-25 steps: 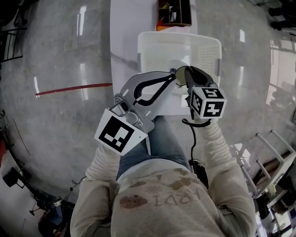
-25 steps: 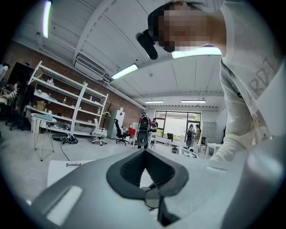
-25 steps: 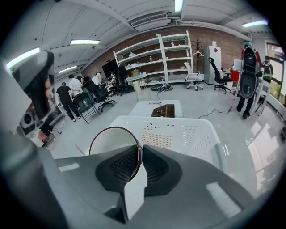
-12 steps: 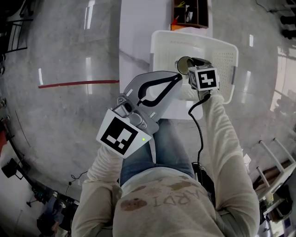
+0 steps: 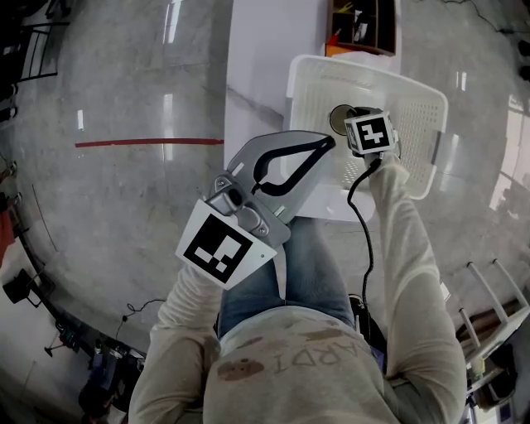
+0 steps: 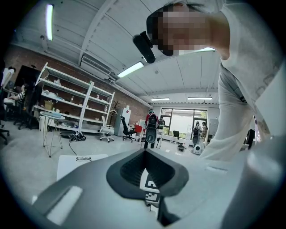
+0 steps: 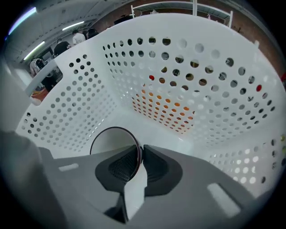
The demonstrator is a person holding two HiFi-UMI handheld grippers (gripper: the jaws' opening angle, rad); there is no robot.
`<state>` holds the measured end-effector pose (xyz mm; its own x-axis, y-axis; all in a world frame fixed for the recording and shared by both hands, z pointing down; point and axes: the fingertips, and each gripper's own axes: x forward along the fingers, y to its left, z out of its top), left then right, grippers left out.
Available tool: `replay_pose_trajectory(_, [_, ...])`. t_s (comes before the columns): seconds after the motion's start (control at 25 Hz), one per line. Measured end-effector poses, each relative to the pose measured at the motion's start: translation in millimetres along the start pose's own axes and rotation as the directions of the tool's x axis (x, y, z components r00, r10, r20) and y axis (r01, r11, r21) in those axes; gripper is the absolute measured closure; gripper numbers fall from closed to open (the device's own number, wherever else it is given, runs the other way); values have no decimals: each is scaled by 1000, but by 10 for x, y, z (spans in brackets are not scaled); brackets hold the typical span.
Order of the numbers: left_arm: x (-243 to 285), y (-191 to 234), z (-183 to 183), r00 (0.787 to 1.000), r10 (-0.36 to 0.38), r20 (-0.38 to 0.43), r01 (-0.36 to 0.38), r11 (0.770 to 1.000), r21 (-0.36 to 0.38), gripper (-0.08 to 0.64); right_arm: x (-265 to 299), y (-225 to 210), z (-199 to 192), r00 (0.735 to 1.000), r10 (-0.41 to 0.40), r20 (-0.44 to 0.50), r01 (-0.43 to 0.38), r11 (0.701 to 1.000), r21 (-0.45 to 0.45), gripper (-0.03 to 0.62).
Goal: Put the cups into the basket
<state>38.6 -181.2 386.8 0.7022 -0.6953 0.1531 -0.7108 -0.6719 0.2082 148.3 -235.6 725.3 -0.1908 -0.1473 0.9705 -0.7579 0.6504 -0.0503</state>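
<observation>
Head view: R gripper [image 5: 352, 120] reached down into the white perforated basket [image 5: 410, 103], which sat on the white table [image 5: 257, 58]; its marker cube faced up and hid most of the jaws from above. Cup [image 5: 338, 118] showed as a dark-rimmed round mouth just beside the cube, inside the basket near its far-left part. R gripper view: gripper [image 7: 139, 154] was clamped on the cup [image 7: 109, 141], the cup wall pinched between the pads, L pad inside the mouth and R pad outside. Basket walls [image 7: 178, 67] wrapped round on all sides, w/ orange showing through the holes of the far wall. Couldn't tell if the cup touched the basket floor. L gripper [image 5: 327, 145] was held above the table's near edge, beside the basket's near-left corner, apart from the cup. L gripper view: jaws [image 6: 145, 152] closed together at the tips, nothing between them, pointing out at a room w/ shelving [image 6: 76, 105]. Wooden box [image 5: 362, 25] sat at the table's far end, behind the basket; red line [image 5: 149, 142] on the floor to the left
</observation>
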Motion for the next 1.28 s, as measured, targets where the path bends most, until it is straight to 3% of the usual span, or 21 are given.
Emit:
replay_pose_trajectory(0.56, [47, -20, 60, 1000, -22, -12, 23, 1000, 17, 560, -166, 13, 21, 999, 22, 48, -24, 998, 51, 527])
replay_pose_trajectory(0.68, [57, -53, 153, 1000, -27, -3, 27, 999, 23, 560, -383, 2, 103, 995, 41, 95, -49, 996, 79, 565])
replay_pose_trajectory(0.8, [93, -91, 273, 999, -44, 15, 43, 998, 42, 560, -702, 41, 303, 974, 86, 210, -109, 989, 102, 565])
replay_pose_trajectory(1.0, [98, -216, 531, 998, -50, 49, 48, 998, 51, 560, -1555, 284, 631, 888, 137, 439, -202, 974, 104, 565])
replay_pose_trajectory(1.12, [115, -317, 721, 996, -66, 63, 62, 996, 64, 560, -2219, 418, 776, 807, 144, 572, -237, 967, 90, 565])
replay_pose_trajectory(1.28, [129, -475, 995, 990, -109, 91, 100, 990, 97, 560, -3162, 523, 837, 680, 94, 727, -223, 971, 83, 565])
